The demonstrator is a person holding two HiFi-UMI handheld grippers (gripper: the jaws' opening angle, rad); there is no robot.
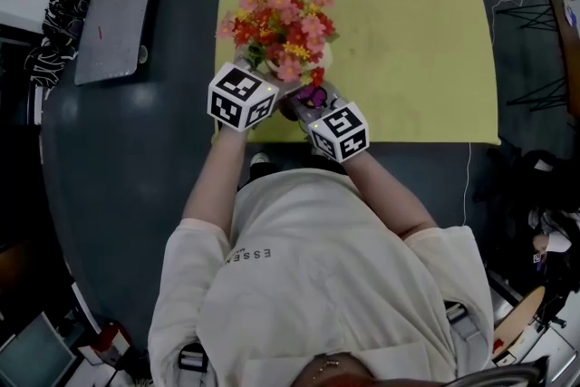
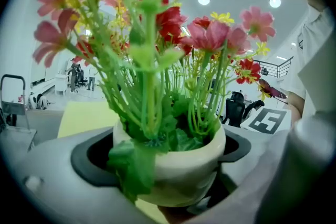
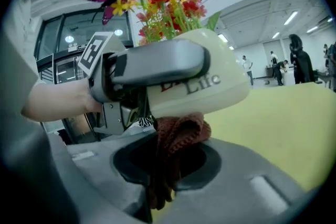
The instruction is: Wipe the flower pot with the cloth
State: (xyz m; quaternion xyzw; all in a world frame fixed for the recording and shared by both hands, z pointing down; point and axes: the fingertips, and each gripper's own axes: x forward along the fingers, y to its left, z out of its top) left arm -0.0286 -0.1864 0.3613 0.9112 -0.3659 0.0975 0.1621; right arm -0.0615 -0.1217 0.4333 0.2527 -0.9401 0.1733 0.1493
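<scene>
Right gripper [image 3: 165, 168] pinches cloth [image 3: 178, 131] against flower pot [image 3: 210, 92]; head view hides cloth.

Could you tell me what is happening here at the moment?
A person is working with two handheld grippers over a yellow table top. The left gripper is shut on a cream flower pot full of flowers, gripping it at the sides. The right gripper is shut on a reddish-brown knitted cloth and presses it against the lower part of the pot, so the wiping looks under way.
</scene>
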